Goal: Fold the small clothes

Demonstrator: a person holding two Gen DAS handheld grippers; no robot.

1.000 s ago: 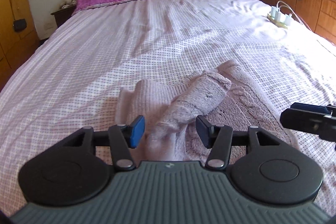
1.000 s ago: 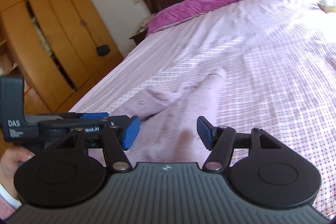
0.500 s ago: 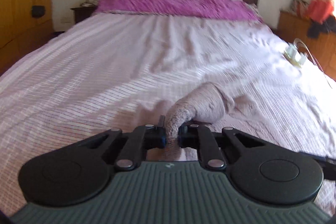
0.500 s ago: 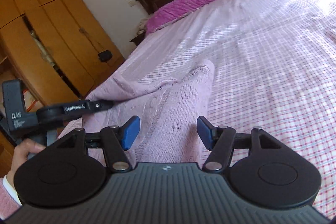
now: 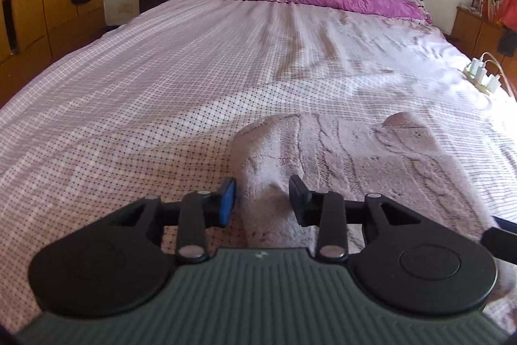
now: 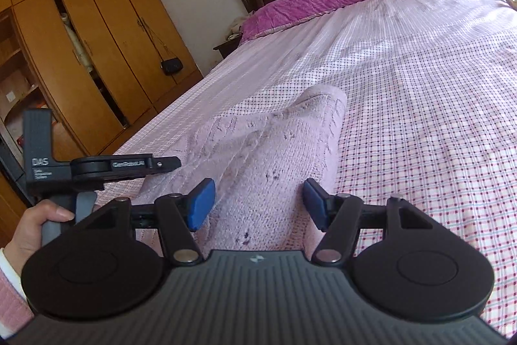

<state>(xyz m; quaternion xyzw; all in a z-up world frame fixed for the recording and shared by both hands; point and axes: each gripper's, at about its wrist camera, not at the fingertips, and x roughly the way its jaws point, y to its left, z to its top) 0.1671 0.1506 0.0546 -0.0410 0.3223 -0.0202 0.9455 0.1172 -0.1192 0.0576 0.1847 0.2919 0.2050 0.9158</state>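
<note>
Left gripper (image 5: pixel 261 199) has released the sweater (image 5: pixel 339 157); both grippers' jaws apart.

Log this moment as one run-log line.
left gripper: open, straddling sweater | right gripper: open over sweater | sweater: on bed

Your right gripper (image 6: pixel 258 204) hangs with jaws spread over the pink knit garment (image 6: pixel 268 151), which runs ahead between them. To its left, your hand (image 6: pixel 38 225) grips the other gripper (image 6: pixel 97 170).
</note>
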